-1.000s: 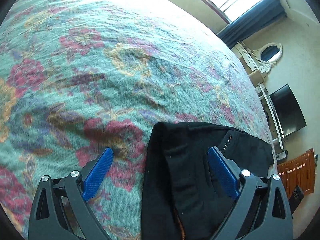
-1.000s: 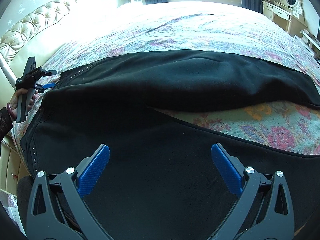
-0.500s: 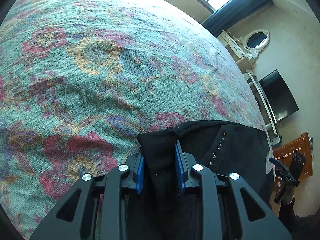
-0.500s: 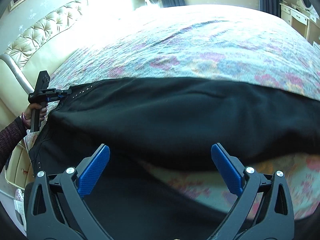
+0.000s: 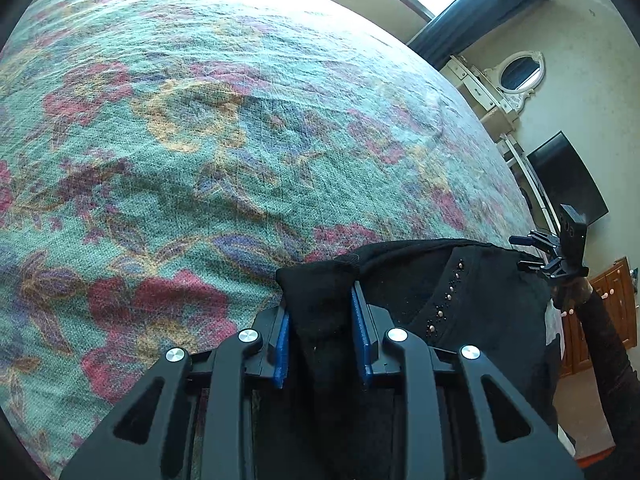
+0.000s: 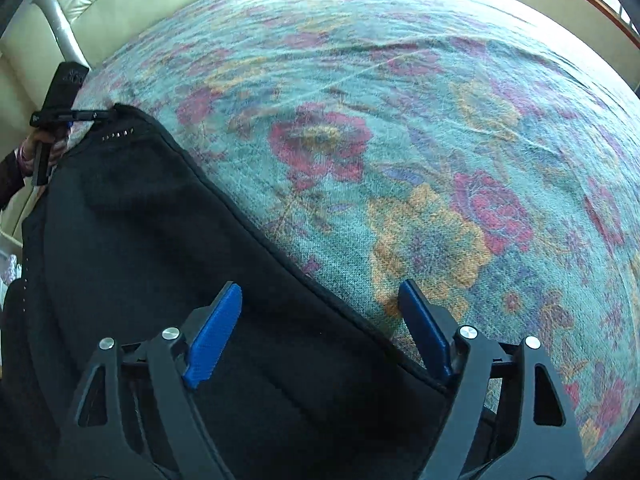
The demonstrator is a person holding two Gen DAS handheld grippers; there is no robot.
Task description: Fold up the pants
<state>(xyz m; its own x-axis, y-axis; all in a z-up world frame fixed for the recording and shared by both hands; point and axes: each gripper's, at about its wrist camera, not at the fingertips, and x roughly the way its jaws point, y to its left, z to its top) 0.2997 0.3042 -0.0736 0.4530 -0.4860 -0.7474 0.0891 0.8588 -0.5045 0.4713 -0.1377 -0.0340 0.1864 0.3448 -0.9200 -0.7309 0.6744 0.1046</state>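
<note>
Black pants (image 6: 160, 240) with small metal studs lie on a floral bedspread (image 6: 400, 120). My left gripper (image 5: 320, 332) is shut on a bunched corner of the pants (image 5: 316, 292) near the studded part (image 5: 444, 300). In the right wrist view it shows at the far left (image 6: 92, 114), holding that corner. My right gripper (image 6: 320, 320) is open, its blue pads straddling the pants' long edge near the bedspread. It also shows in the left wrist view (image 5: 536, 248) at the far right, beyond the pants.
The bedspread (image 5: 200, 140) fills most of both views. A cream tufted headboard (image 6: 100, 0) stands at the upper left. A dresser with an oval mirror (image 5: 516, 76), a dark TV (image 5: 568, 176) and a wooden cabinet (image 5: 616, 304) line the right wall.
My left gripper closed on the pants corner and holds it. My right gripper, still open, moved toward the far end of the pants; the two legs now appear as one stacked layer.
</note>
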